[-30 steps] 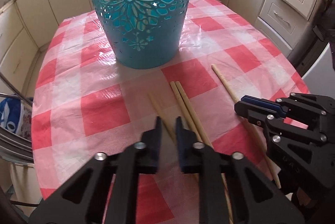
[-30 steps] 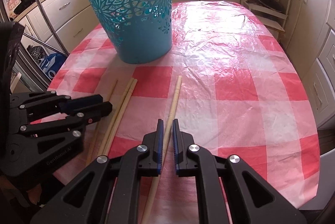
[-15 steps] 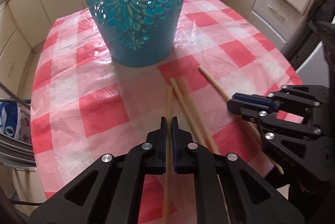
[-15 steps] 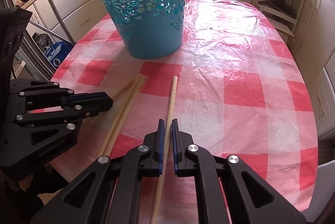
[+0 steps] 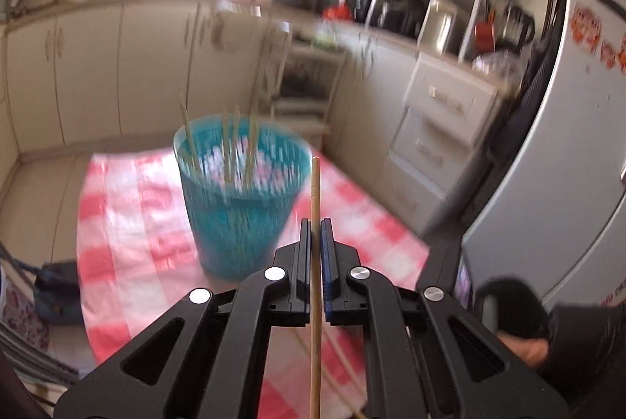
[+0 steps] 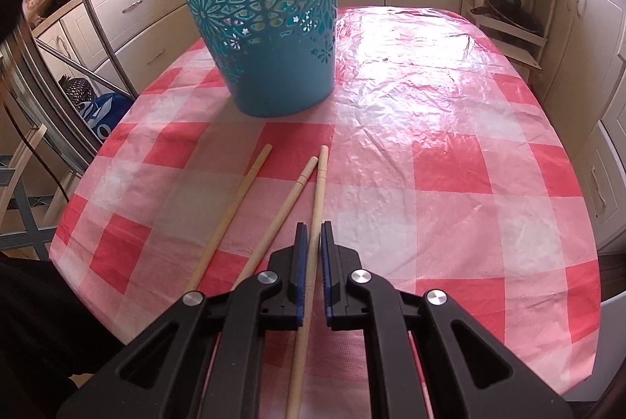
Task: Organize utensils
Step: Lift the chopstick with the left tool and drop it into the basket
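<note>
Clamping one wooden chopstick [image 5: 315,262] between its closed jaws, the left gripper [image 5: 315,235] holds it high above the table, tip pointing forward toward the teal basket [image 5: 238,207]. The stick runs through the jaws and well out past both ends, so the grip sits near its middle. The right gripper [image 6: 314,239] is down at the table, its jaws narrowed around another chopstick [image 6: 317,192] that lies on the checked tablecloth [image 6: 450,184]; the pads look pressed against it, and it has not left the cloth. Just left of that stick lie two loose chopsticks [image 6: 270,223], the nearer one almost touching it at its far end. Beyond them stands the basket, upright near the far left of the table, with several chopsticks [image 5: 231,145] already standing inside it and leaning on its wall.

The left wrist view is blurred, so how close the raised stick's tip is to the rim cannot be judged. My worry is that tip: if it meets the rim or pokes into one of the cut-out holes in the wall, the light basket could tip or slide, or the stick could twist in the pads and drop. On the right side, lifting could drag the neighbouring stick along and roll it toward the table edge.
</note>
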A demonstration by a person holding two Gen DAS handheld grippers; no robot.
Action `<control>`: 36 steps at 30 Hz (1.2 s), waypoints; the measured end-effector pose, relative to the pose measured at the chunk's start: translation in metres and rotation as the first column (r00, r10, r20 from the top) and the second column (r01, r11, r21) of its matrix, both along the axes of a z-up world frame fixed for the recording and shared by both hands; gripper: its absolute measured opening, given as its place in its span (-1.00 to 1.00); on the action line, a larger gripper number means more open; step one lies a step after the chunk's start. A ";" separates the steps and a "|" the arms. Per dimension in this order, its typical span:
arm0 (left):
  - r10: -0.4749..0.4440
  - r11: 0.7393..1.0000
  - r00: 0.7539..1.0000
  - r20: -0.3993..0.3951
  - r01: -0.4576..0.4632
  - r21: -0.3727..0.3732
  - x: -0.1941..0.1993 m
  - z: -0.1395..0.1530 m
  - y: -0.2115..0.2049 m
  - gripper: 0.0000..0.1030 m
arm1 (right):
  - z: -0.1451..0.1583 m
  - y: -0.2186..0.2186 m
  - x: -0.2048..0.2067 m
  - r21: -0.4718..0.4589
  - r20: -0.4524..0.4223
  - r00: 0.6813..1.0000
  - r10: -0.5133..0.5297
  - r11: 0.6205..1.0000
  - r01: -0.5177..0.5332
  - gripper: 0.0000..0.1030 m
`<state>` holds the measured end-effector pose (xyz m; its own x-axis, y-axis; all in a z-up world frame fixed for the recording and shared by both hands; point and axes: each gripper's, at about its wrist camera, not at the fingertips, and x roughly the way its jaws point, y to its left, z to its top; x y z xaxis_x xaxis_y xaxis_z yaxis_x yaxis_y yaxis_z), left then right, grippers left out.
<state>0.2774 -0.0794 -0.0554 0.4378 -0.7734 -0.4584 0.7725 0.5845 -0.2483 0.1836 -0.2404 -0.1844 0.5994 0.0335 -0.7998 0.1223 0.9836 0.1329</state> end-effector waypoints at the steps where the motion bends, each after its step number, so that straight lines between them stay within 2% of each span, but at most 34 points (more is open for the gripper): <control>1: 0.034 0.999 0.998 0.043 -0.032 -0.039 0.001 0.012 0.001 -0.92 | 0.000 0.001 0.000 -0.001 0.001 1.000 -0.001 1.000 0.001 -0.83; 5: 0.156 0.977 0.976 0.149 -0.131 -0.167 0.008 0.045 -0.005 -0.92 | 0.001 0.003 -0.001 -0.003 0.003 1.000 0.000 1.000 0.000 -0.82; 6: 0.202 0.966 0.962 0.185 -0.165 -0.198 0.009 0.053 -0.008 -0.92 | 0.001 0.003 -0.001 -0.001 0.004 1.000 -0.001 1.000 0.001 -0.82; 9: 0.312 0.928 0.923 0.224 -0.245 -0.282 0.020 0.071 -0.017 -0.92 | 0.000 0.000 0.000 0.006 0.008 1.000 0.000 1.000 0.000 -0.82; 13: 0.425 0.861 0.884 0.193 -0.329 -0.388 0.046 0.083 -0.024 -0.92 | -0.001 -0.004 -0.001 0.030 0.014 1.000 -0.006 1.000 0.005 -0.82; 15: 0.466 0.835 0.866 0.180 -0.362 -0.415 0.060 0.084 -0.030 -0.92 | -0.001 -0.007 -0.002 0.045 0.016 1.000 -0.008 0.999 0.007 -0.82; 17: 0.495 0.820 0.850 0.182 -0.388 -0.421 0.068 0.084 -0.034 -0.92 | -0.001 -0.009 -0.001 0.055 0.016 1.000 -0.009 0.998 0.008 -0.82; 21: 0.524 0.825 0.829 0.195 -0.436 -0.359 0.082 0.069 -0.050 -0.92 | -0.001 -0.011 0.000 0.074 0.017 1.000 -0.011 0.997 0.010 -0.81; 25: 0.509 0.854 0.833 0.218 -0.457 -0.247 0.086 0.046 -0.067 -0.91 | -0.002 -0.014 -0.001 0.098 0.019 1.000 -0.017 0.995 0.015 -0.81; 29: 0.493 0.870 0.841 0.222 -0.469 -0.155 0.087 0.025 -0.076 -0.91 | -0.002 -0.015 -0.002 0.109 0.022 1.000 -0.020 0.994 0.017 -0.81; 32: 0.481 0.877 0.849 0.221 -0.467 -0.113 0.081 0.016 -0.075 -0.90 | -0.001 -0.015 -0.002 0.121 0.028 1.000 -0.011 0.993 0.008 -0.66; 35: 0.468 0.883 0.856 0.221 -0.464 -0.072 0.073 0.011 -0.070 -0.73 | 0.000 -0.010 -0.002 0.118 0.036 0.999 0.004 0.993 -0.008 -0.47; 36: 0.466 0.883 0.857 0.218 -0.465 -0.060 0.069 0.010 -0.068 -0.54 | 0.000 -0.007 -0.002 0.115 0.038 0.999 0.008 0.993 -0.012 -0.39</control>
